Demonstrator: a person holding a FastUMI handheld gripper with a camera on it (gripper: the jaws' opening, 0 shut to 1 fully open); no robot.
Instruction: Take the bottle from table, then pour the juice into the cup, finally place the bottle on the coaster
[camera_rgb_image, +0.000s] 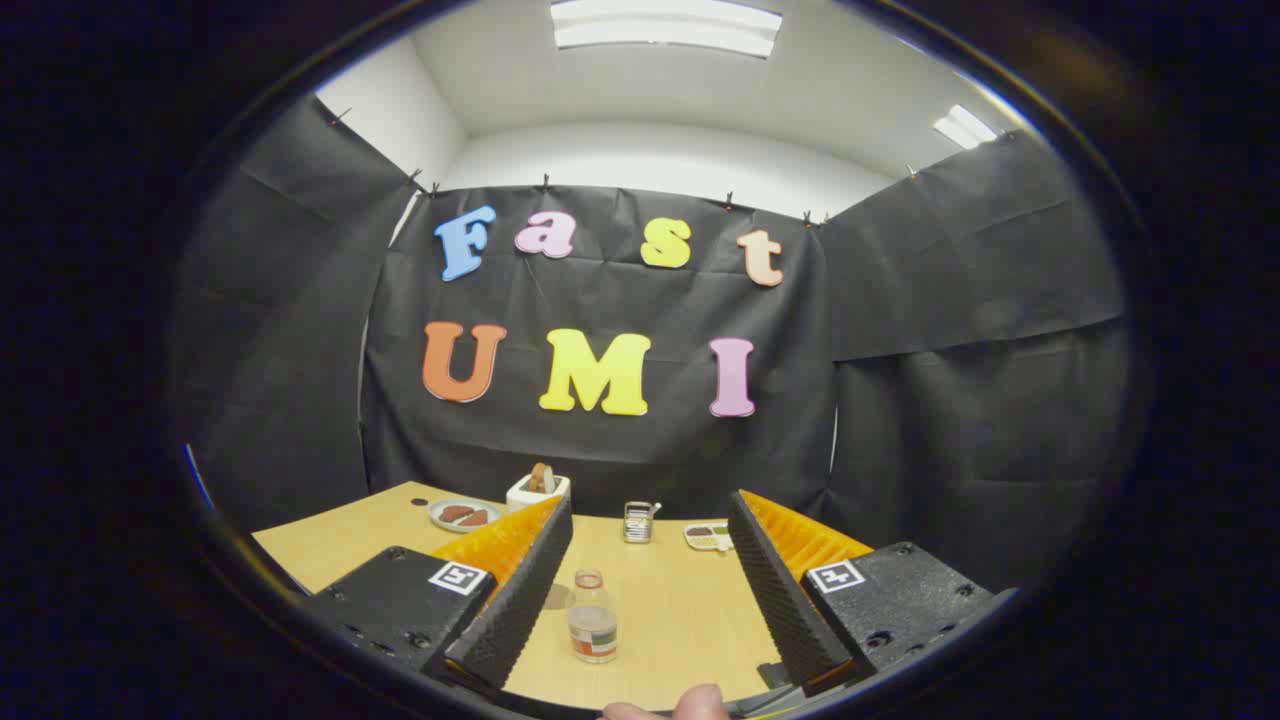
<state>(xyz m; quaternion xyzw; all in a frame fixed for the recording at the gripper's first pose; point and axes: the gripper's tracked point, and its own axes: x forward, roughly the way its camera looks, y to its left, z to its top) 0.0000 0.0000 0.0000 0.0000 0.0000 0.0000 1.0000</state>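
A small clear bottle (592, 617) with a reddish cap and a little dark juice in its base stands upright on the wooden table (680, 610). It sits between my two fingers, nearer the left one, and touches neither. My gripper (650, 515) is open wide, its fingertips reaching past the bottle. No cup or coaster is in sight.
Along the far edge of the table stand a white toaster (537, 489) with bread in it, a plate (463, 515) of brown food, a small metal holder (638, 521) and a shallow white dish (708, 536). A person's fingertip (668, 708) shows just behind the gripper.
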